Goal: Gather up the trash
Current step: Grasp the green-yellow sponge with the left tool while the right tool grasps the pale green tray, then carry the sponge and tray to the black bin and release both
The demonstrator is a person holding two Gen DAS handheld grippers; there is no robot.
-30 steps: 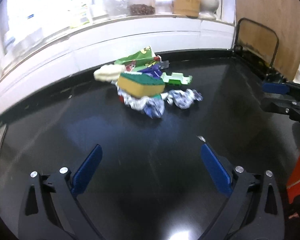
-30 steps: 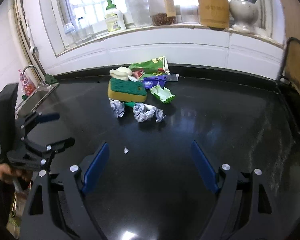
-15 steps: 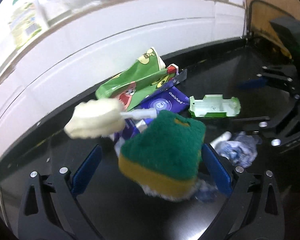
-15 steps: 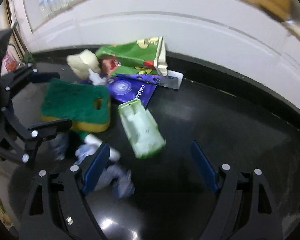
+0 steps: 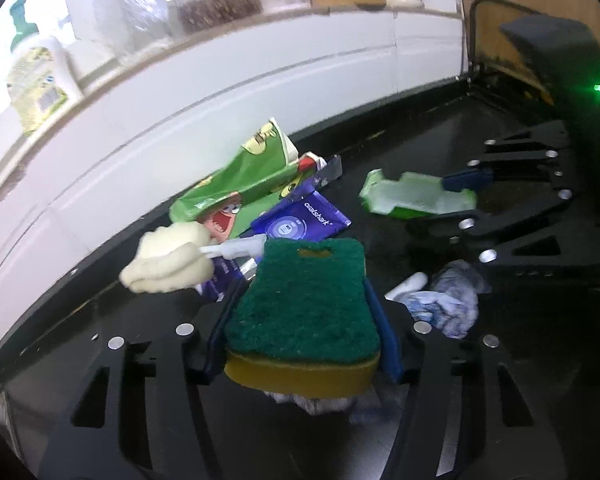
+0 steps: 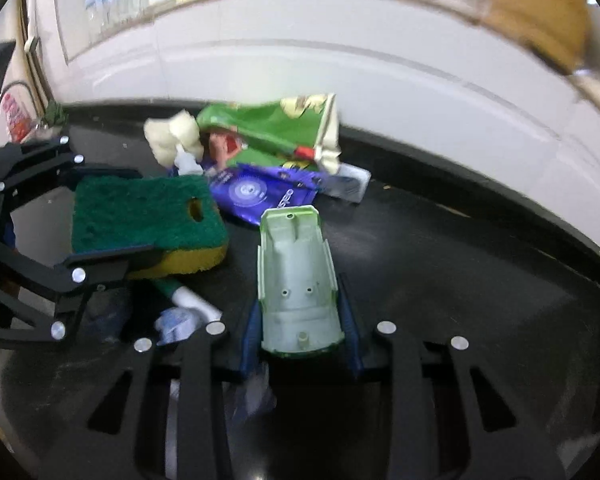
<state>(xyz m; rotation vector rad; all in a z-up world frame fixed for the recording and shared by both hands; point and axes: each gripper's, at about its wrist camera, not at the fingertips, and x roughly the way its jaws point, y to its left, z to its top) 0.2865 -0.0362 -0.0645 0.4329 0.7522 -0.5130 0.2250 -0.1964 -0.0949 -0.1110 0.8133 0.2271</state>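
Left tool [image 5: 304,320]: I have it clamped on the sponge [image 5: 306,308], pads on both long sides so it lifts level.
Pile: the wrappers [image 5: 240,184] lie near the bench's [image 6: 460,240] back edge.
Right tool [image 6: 300,320]: pinching the green plastic shell [image 6: 296,272] by its sides, hollow side up.
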